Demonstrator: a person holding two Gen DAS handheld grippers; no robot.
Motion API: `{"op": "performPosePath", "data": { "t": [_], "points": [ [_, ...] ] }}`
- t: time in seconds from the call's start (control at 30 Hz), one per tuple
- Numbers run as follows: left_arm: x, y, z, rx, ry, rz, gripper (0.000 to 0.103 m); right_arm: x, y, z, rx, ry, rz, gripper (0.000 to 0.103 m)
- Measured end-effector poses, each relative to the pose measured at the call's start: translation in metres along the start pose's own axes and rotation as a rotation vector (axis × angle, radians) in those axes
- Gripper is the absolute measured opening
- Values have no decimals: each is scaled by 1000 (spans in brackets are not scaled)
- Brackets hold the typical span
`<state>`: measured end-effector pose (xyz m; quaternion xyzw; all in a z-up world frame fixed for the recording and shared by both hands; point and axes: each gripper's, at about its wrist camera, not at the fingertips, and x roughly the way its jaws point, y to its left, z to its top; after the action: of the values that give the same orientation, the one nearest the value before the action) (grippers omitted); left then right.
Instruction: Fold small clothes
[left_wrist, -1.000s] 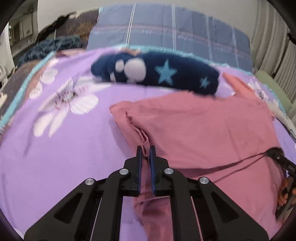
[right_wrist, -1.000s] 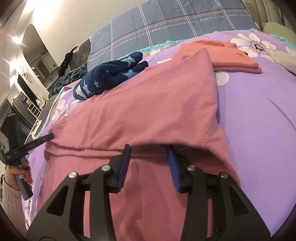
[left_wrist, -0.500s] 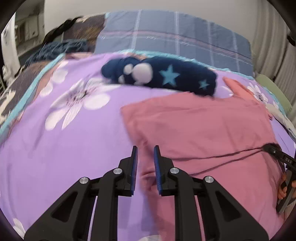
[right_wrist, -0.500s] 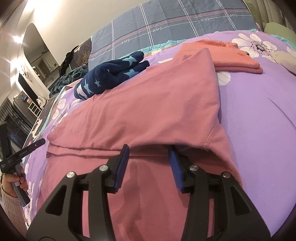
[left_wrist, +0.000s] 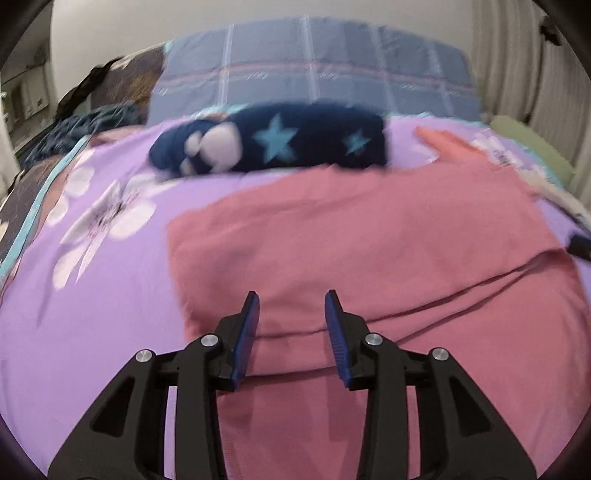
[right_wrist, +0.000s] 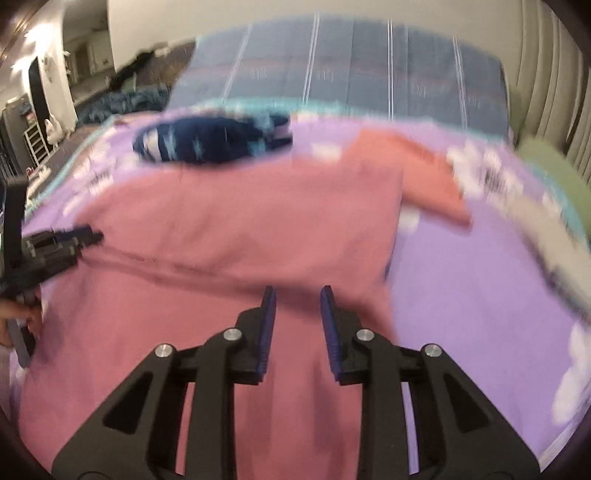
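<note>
A pink garment (left_wrist: 369, 240) lies spread on the purple flowered bedspread (left_wrist: 92, 295), its upper part folded over with a fold line running across. My left gripper (left_wrist: 292, 295) hovers over the garment's left part, jaws opening, with no cloth pinched between the pads. In the right wrist view the same garment (right_wrist: 240, 214) fills the middle. My right gripper (right_wrist: 298, 290) is above its right side, jaws closing but still apart, with nothing held. The left gripper (right_wrist: 55, 243) shows at the left edge, held by a hand (right_wrist: 22, 317).
A navy garment with stars (left_wrist: 295, 142) lies rolled at the back. A folded coral garment (right_wrist: 424, 173) sits at the back right. A blue plaid pillow (left_wrist: 314, 85) lies behind. A green item (right_wrist: 554, 166) and curtains are at the far right.
My left gripper let go of the pink garment's edge, opened and shifted right over the cloth. My right gripper rose and rolled, and its jaws narrowed.
</note>
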<state>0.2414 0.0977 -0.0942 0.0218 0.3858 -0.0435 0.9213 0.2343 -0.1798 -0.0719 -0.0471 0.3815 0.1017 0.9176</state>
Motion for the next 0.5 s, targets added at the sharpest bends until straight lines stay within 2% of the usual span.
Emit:
{"op": "performPosePath", "data": {
  "t": [0.03,0.1,0.17,0.23,0.3,0.33,0.43,0.5],
  "points": [
    [-7,-6,5,9,-28,-33,43,-1,0,6,-8,-24,-10,26],
    [-9,-18,10,32,-47,-75,58,11,-4,19,-10,-42,18,26],
    [5,-27,8,79,-7,-56,62,36,-16,19,33,27,13,27],
    [39,-27,-5,87,97,-38,72,79,-36,1,80,163,-75,26],
    [37,-17,-1,41,90,-87,74,85,-50,-16,103,124,-19,26],
    [38,-15,-1,36,93,-92,75,80,-50,-17,101,114,-23,26],
    [38,-21,-3,65,86,-63,76,72,-33,-20,12,101,-110,28],
    [33,-26,-4,80,71,-42,76,69,-28,-21,-10,91,-124,29]
  ]
}}
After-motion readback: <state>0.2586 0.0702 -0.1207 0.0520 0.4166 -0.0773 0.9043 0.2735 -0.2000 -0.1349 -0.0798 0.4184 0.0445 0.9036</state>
